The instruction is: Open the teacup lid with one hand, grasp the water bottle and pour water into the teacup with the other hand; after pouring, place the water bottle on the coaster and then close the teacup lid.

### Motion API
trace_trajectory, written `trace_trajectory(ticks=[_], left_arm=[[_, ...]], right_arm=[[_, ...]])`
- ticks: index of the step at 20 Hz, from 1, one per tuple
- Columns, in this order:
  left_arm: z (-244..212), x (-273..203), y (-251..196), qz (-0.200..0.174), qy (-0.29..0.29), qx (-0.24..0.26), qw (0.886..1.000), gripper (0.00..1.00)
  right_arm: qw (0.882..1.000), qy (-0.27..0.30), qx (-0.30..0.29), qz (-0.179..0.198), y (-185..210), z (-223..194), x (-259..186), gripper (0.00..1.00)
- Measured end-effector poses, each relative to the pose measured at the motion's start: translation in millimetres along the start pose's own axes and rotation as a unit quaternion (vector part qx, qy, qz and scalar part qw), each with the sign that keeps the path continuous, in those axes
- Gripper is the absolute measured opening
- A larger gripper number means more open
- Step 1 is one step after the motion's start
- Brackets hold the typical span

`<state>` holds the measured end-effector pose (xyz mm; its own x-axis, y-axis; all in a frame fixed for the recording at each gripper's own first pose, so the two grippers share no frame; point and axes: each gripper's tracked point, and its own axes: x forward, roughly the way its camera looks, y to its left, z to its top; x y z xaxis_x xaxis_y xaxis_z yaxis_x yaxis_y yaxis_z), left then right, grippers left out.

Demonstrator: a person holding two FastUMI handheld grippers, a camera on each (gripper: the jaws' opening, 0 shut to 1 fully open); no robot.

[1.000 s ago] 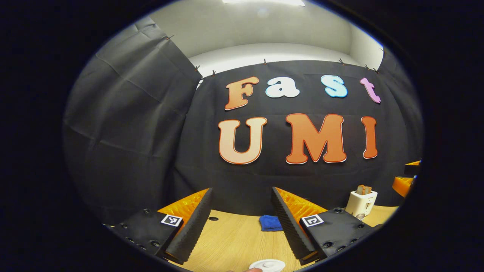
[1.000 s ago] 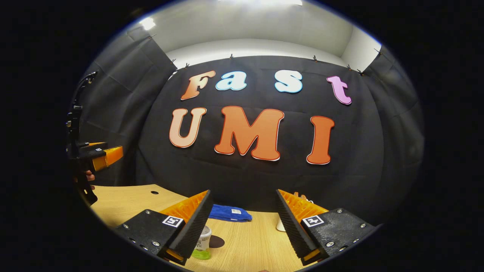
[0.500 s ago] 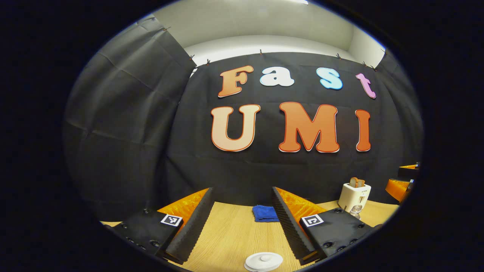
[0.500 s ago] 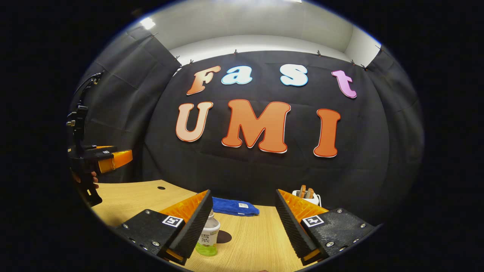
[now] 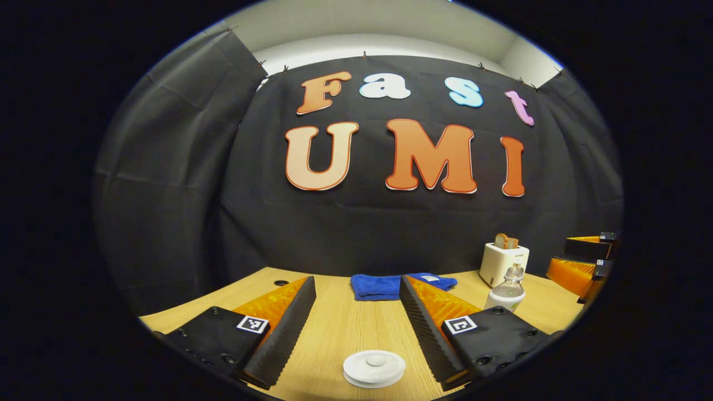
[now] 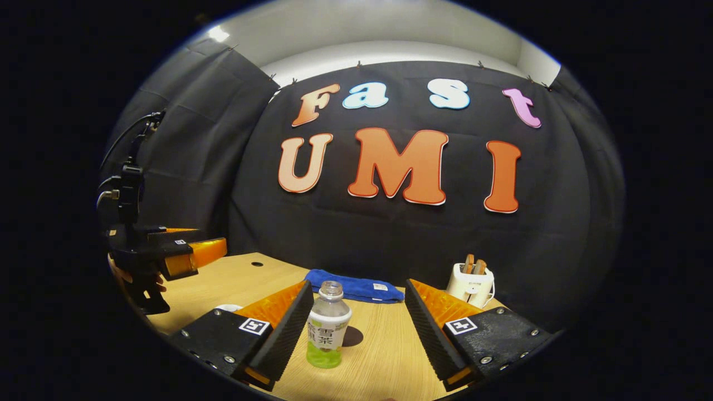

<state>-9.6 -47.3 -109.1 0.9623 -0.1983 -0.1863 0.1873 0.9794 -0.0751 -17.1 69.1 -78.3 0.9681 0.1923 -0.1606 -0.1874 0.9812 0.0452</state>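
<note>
- Lid (image 5: 374, 368) on table (image 5: 340, 328), between my wide-open left gripper (image 5: 356, 328) fingers, untouched.
- My right gripper (image 6: 356, 328) spread wide, empty; bottle (image 6: 327, 332) beside its left finger.

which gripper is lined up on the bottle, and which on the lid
The right hand-held gripper has the water bottle between its open fingers, untouched. The left hand-held gripper frames the white teacup lid instead.
</note>
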Motion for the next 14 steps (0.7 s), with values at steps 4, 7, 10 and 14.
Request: trace_trajectory(ticks=[4,7,10,14], left_arm=[[-40.2,2.2,-13.4,-0.029,0.040,0.002,0.999,0.99],[-65.3,5.9,-22.2,-0.046,0.069,0.002,0.997,0.99],[-86.6,10.9,-26.0,-0.056,0.093,0.005,0.994,0.98],[-109.1,16.1,-27.6,-0.062,0.119,0.024,0.991,0.84]], right_arm=[[1.000,0.014,-0.003,0.015,8.7,-19.6,6.2,0.99],[0.999,0.032,-0.004,0.020,11.7,-36.7,11.8,0.99],[0.999,0.046,0.001,0.024,13.4,-47.9,16.7,0.99],[0.998,0.063,0.008,0.025,11.5,-62.9,24.4,0.99]])
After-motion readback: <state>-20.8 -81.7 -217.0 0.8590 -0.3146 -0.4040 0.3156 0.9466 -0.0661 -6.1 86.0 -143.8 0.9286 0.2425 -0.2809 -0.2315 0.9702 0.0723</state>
